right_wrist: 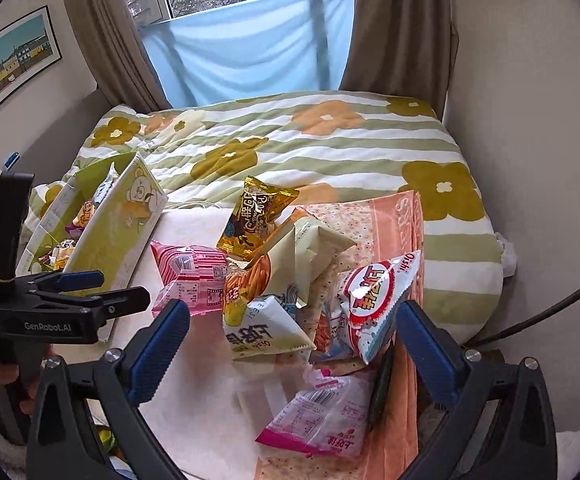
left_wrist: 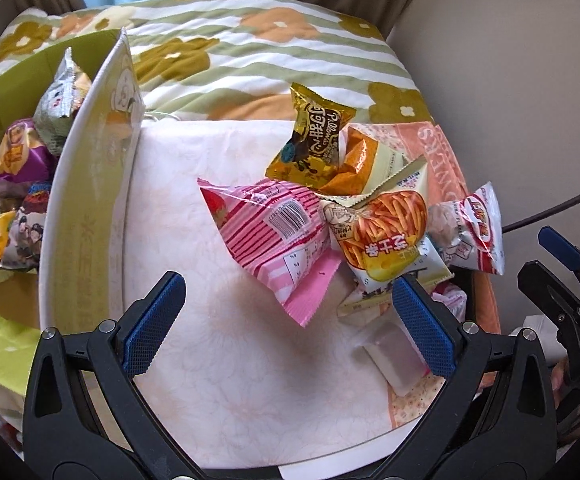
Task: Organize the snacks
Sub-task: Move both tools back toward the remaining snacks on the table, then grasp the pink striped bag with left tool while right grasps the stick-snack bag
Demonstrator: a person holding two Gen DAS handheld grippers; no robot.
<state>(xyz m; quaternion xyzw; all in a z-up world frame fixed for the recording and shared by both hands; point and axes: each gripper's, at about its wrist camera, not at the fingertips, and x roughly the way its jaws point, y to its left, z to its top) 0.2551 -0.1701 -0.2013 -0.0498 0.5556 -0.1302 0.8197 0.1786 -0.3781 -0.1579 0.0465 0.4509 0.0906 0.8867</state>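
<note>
Left wrist view: the left gripper (left_wrist: 288, 316) hangs with jaws spread wide and empty over the white board (left_wrist: 218, 380), where the snack packets (left_wrist: 354, 208) heap at its far right corner; the right gripper (right_wrist: 292, 344) gapes likewise.

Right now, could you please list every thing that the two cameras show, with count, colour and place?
box: one, green and white, left of the white cloth, already holding several snack bags
pink striped bag: one, pink and white, on the white cloth, left edge of the pile
gold bag: one, gold and brown, top back of the pile
fries bag: one, orange and cream, middle of the pile
red and white bag: one, right side of the pile
clear pink bag: one, nearest the right wrist camera
white cloth: one, under the pile
blanket: one, green stripes with flowers, behind
picture: one, on the left wall
left gripper: black with blue pads, open
right gripper: the same, open
</note>
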